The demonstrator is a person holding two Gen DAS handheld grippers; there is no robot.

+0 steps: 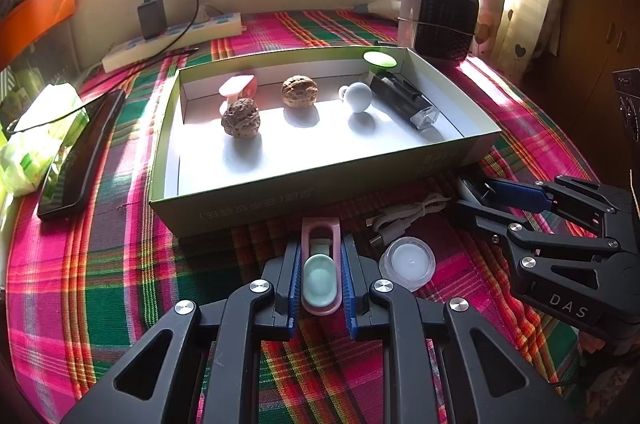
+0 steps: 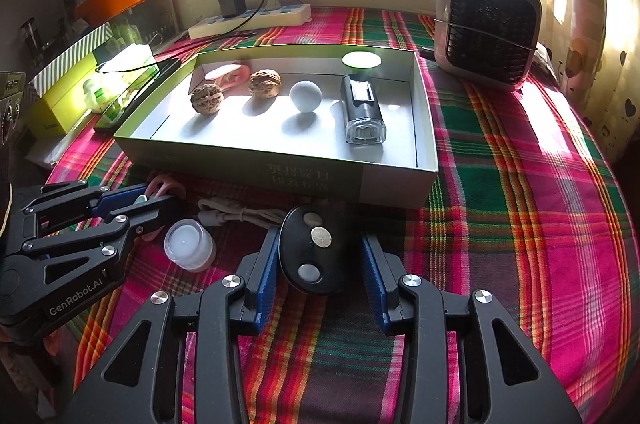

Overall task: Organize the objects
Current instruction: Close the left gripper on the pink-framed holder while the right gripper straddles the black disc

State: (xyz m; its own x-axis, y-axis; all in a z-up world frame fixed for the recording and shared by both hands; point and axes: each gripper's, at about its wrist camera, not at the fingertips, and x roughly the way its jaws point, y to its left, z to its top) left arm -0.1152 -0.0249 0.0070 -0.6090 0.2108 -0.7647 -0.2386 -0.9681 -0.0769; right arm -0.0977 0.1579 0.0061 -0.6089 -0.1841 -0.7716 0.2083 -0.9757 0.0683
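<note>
Left claw: clamped on the pink clip, which rests on the counter before the box. Right claw: part-open around the black remote; right pad stands clear. Risk: the clip's smooth rounded sides may squirt free when lifted, striking the small jar.

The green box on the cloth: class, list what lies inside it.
Inside the green box lie two walnuts, a pale ball, a black flashlight, a pink item and a green disc. The walnuts hide part of the pink item.
</note>
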